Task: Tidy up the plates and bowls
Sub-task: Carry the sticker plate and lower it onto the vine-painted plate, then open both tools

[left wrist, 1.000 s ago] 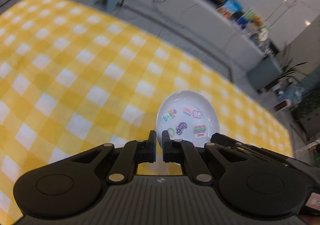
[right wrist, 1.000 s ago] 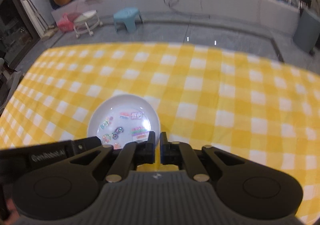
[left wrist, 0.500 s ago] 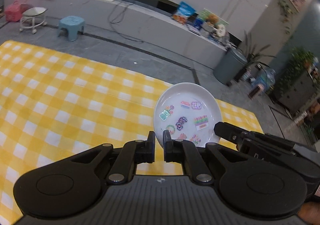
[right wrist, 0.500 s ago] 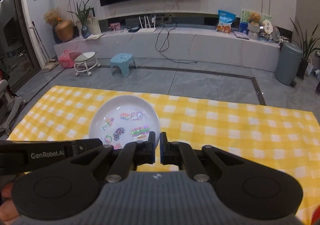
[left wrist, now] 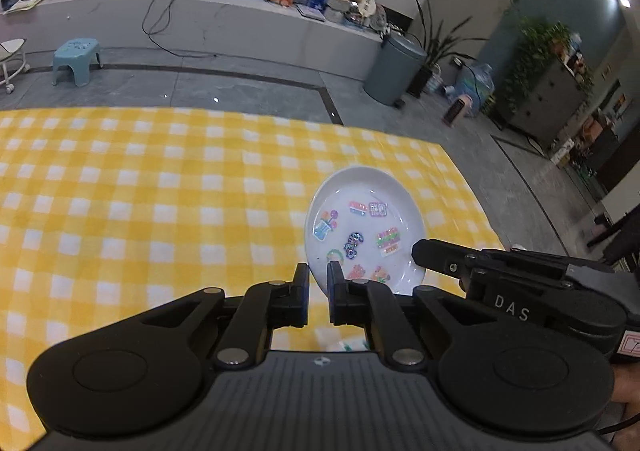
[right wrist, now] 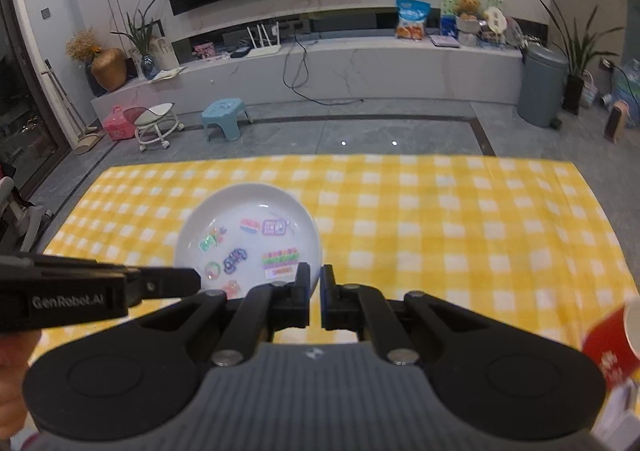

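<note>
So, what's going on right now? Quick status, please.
Both grippers shut on the white plate's near rim: left gripper, right gripper. Plate with stickers held above the yellow checked cloth. Nothing in the way.

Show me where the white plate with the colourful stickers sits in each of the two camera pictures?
Left wrist view: the plate is right of centre, just above the left tool, its rim between the fingertips.
Right wrist view: the plate is left of centre, its right rim at the right tool.
Shared landmark: the blue stool on the floor beyond the yellow checked cloth.
</note>
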